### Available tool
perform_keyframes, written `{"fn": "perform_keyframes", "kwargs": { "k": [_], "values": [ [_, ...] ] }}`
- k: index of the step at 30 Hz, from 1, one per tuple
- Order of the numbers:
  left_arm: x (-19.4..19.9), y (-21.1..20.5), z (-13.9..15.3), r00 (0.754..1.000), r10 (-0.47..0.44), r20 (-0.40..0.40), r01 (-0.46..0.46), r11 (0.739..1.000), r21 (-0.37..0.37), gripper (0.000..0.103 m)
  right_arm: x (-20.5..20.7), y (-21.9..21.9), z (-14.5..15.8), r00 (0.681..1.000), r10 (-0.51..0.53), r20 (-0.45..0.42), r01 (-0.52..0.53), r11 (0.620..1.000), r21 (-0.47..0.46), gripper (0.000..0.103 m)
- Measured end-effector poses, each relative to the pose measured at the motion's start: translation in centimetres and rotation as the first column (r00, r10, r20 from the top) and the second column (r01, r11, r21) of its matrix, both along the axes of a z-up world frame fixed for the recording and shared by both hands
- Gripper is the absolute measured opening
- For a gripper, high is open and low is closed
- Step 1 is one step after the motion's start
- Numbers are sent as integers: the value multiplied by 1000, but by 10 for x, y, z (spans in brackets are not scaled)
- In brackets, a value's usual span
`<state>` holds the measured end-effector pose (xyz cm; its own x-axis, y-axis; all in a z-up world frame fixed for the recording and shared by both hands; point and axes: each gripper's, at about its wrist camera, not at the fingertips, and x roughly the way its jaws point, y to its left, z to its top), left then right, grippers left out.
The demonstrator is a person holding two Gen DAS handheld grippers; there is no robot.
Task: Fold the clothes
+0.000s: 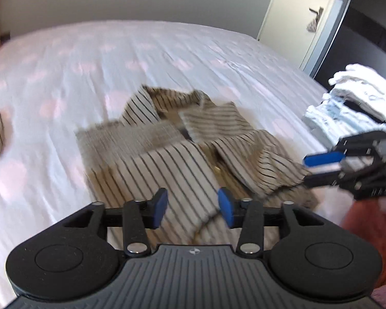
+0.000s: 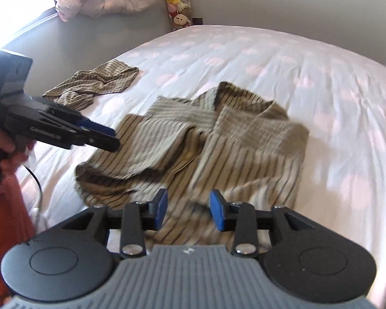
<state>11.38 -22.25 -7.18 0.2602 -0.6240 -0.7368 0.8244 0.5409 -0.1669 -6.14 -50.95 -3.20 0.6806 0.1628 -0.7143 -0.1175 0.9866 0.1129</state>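
Left gripper (image 1: 193, 206): jaws apart, nothing between the pads, held above the shirt (image 1: 167, 159). Right gripper (image 2: 188, 209): jaws apart, likewise empty, above the shirt's near hem. White lettering on the left gripper's side is too blurred to read. The striped shirt lies partly folded mid-bed (image 2: 321, 77), sleeves turned inward. A second striped garment (image 2: 97, 85) lies crumpled well apart, toward the far-left edge. A stack (image 1: 357, 103) of folded laundry sits at the right edge. Bare sheet surrounds the shirt.
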Motion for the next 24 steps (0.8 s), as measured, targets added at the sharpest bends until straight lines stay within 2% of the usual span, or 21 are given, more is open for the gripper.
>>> {"fn": "perform_keyframes", "kwargs": {
  "k": [6,9,15,19,21,24],
  "values": [
    [45,-24,8,984,-80,161,63,992,112,49,61,-49,2,999,-6,-47,3,998,-58,46],
    [73,-36,4,985,-68,161,49,992,118,49,95,-74,-3,997,-42,-71,40,999,-23,46],
    [133,-76,-15,1000,22,13,-23,997,79,49,159,-101,-20,990,-91,-109,98,993,59,46],
    [164,-110,-35,989,60,-135,-48,995,86,42,198,-104,-32,985,-94,-144,109,988,105,46],
    [175,-128,-45,979,74,-189,-53,992,113,38,214,-107,-39,981,-101,-166,124,983,132,46],
    [183,-149,-59,972,95,-214,-55,981,186,36,234,-111,-50,973,-115,-200,147,977,154,46]
  ]
}}
